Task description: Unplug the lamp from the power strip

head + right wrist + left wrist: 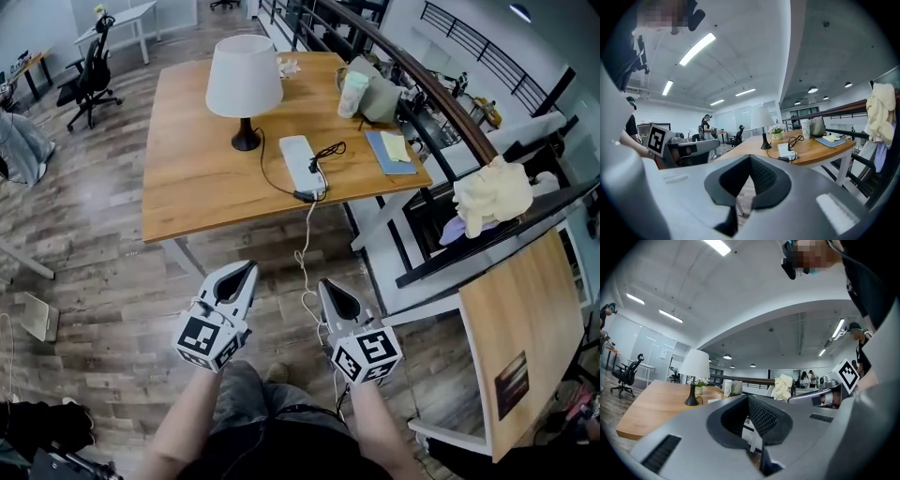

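left gripper (251, 266) and right gripper (323, 282) are closed and empty; the stiff, light plug (307, 196) near the tabletop's (187, 183) front edge probably wants gripping by its body, not its limp cord (266, 174).

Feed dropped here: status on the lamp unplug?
Left hand-held gripper, right hand-held gripper: shut, empty, short of table. Lamp plugged into power strip. Nothing blocking.
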A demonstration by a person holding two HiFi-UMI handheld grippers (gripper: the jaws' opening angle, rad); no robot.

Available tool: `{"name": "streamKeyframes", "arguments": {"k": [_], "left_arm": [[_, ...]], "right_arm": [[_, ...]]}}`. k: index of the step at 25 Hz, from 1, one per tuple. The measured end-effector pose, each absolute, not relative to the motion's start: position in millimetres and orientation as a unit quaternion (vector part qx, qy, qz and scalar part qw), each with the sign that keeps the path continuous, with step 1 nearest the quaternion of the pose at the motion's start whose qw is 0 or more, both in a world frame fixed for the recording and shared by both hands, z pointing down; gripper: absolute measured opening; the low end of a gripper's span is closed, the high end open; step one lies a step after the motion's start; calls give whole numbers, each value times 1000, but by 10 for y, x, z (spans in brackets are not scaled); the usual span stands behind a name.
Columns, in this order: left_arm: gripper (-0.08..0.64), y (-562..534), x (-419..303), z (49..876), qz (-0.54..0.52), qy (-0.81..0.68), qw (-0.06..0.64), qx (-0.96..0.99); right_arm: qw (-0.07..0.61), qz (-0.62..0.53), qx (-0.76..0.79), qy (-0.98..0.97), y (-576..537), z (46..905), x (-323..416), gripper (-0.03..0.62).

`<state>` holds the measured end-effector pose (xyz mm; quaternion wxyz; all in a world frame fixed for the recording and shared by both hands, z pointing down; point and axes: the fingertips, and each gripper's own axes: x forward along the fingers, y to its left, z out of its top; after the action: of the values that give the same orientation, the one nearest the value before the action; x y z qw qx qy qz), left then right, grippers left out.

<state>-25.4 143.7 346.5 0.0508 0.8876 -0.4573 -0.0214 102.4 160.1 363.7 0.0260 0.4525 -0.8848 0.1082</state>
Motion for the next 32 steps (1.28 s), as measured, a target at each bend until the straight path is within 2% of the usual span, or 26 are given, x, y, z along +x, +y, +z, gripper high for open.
{"name": "streamKeyframes", "arguments": {"k": [12, 32], "left_arm": [[-5, 592, -135, 3528, -19, -424, 59, 903], [-5, -1000, 6, 3693, 3, -321, 86, 943]], "right_arm": [[31, 110, 449, -886, 758, 3643, 897, 8], [53, 154, 526, -835, -755, 3913, 897, 8]]}}
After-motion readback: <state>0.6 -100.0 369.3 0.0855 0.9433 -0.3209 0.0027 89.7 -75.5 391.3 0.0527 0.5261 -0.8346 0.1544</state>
